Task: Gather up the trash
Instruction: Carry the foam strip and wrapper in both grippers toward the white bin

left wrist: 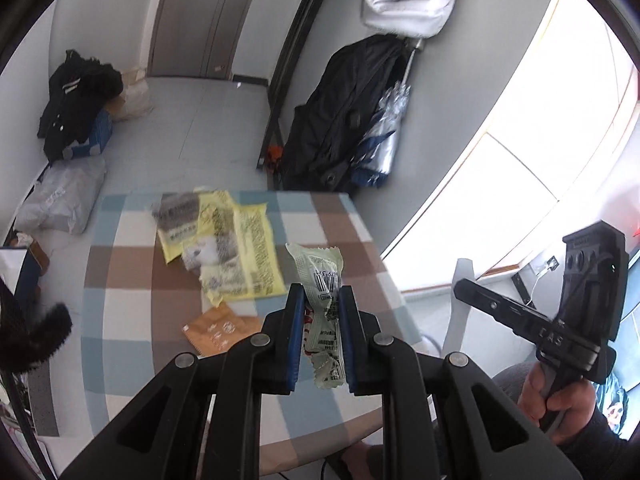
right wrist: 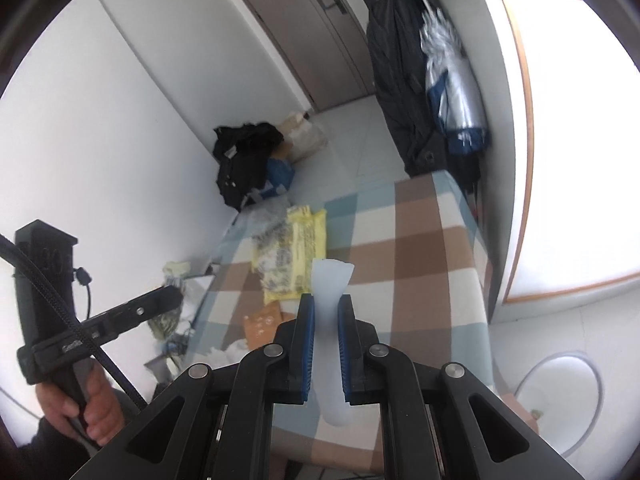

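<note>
Crinkled plastic fills both tools: the left tool [left wrist: 322,300] is pinched on a pale green wrapper [left wrist: 322,280] printed with a barcode, and the right tool [right wrist: 326,308] is pinched on a translucent white wrapper [right wrist: 331,300]. Each piece runs lengthwise along its tool's fingers, poking out past the tips and trailing back toward the camera, so both are carried clear above the checked worktop [left wrist: 132,268] and not lying on it.

Taking the yellow printed packaging [left wrist: 244,256] as the landmark, the rest of the trash sits around it. A grey-printed clear bag [left wrist: 178,212] overlaps its far left corner, and a small orange sachet [left wrist: 214,328] lies flat just on the near side of it, apart from it by a strip of cloth. The green wrapper hangs just to the right of the yellow packaging's near right corner. Seen from the right wrist, the orange sachet [right wrist: 262,324] lies left of and below the right tool's tips, nearer that tool than the yellow packaging [right wrist: 296,260] beyond it.

No bin can be made out with certainty (a white round object [right wrist: 560,392] shows off the worktop's right edge, low on the floor, and may or may not be one). My judgement is that both loads need dropping before anything else is picked up. After that, the sachet is the closest next target, lying ahead and slightly left of either tool.
</note>
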Demonstrator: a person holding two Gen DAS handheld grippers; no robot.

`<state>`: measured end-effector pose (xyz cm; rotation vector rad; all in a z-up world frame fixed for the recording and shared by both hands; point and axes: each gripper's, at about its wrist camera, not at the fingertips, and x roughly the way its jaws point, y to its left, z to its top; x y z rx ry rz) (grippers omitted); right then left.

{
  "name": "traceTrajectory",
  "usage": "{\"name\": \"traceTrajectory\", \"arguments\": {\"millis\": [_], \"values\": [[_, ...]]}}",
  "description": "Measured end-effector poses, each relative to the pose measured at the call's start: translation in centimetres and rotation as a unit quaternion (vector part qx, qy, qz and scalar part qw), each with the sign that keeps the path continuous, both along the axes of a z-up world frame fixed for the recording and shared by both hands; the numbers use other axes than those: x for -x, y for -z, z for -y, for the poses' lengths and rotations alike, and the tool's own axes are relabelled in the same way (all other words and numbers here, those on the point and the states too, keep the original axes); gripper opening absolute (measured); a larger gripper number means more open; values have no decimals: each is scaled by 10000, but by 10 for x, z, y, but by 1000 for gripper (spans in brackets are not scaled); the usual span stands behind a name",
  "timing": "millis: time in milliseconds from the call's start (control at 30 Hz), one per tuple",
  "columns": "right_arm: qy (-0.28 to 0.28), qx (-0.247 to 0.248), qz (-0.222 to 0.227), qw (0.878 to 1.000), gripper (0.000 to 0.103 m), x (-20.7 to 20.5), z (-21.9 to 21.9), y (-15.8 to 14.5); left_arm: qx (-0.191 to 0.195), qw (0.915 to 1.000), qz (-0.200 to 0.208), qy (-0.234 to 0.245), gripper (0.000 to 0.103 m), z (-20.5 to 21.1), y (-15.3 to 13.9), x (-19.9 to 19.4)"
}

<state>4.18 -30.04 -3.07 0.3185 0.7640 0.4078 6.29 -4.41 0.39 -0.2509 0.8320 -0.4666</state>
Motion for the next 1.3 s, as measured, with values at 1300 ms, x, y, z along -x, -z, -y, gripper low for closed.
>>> {"name": "traceTrajectory", "arguments": {"millis": [1300], "values": [[2357, -45, -786, 9686, 11, 77, 281, 92, -193, 9384, -1610, 3051, 13, 307, 84, -22]]}}
